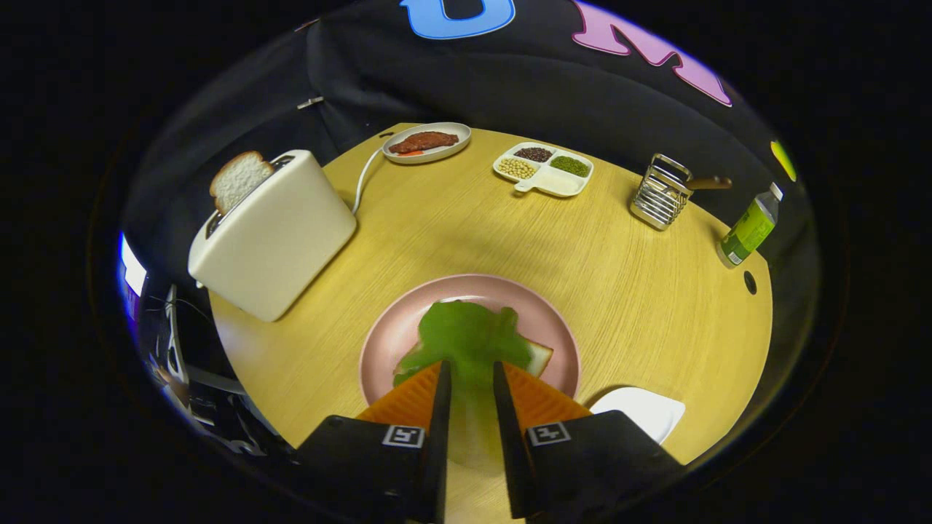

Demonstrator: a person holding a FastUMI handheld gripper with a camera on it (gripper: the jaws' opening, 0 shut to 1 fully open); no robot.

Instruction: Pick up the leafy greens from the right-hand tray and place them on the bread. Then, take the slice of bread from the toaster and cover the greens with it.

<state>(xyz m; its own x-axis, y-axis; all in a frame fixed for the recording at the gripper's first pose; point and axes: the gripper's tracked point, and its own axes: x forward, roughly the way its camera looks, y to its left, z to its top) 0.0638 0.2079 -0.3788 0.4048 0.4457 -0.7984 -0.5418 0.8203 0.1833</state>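
Fingers (pixel 470 378) pinch leafy greens (pixel 466 338), over bread (pixel 540 356) on pink plate (pixel 386 335). Best now: lower greens flat onto bread middle, open fingers slow, lift straight up. Second bread slice (pixel 239 178) waits in toaster (pixel 277 233) on counter (pixel 582 255).

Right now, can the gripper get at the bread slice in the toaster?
Probably yes: the bread slice stands clear above the toaster, nothing blocks the way. But the gripper holds the greens over the plate.
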